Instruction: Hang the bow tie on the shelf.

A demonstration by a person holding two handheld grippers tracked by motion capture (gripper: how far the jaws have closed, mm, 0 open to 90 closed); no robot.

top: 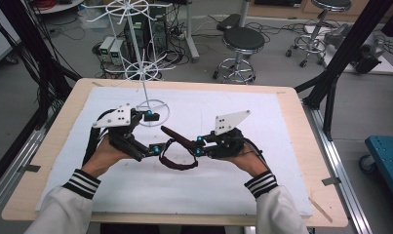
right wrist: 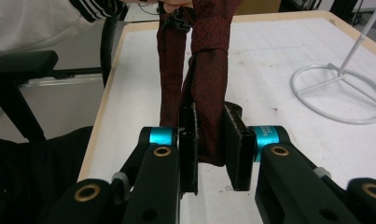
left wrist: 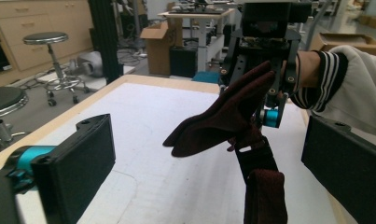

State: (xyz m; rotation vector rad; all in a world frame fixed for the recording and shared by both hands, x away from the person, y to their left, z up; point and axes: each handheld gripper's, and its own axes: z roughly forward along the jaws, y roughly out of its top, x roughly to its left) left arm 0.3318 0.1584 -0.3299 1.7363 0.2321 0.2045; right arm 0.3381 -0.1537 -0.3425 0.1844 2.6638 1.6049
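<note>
A dark red necktie [right wrist: 209, 70] is clamped between the jaws of the right tool [right wrist: 210, 144], above the white-covered counter [top: 262, 122]. The left tool [top: 152, 132] is held with its jaws wide apart, the necktie hanging between them untouched, and a white wire stand [top: 144, 73] is seen just beyond it

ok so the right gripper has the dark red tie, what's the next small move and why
Probably bring the left gripper in to close on the loose end of the tie. The right gripper is shut on one part while the left's fingers stand wide open, and the rest hangs slack over the white mat.
</note>
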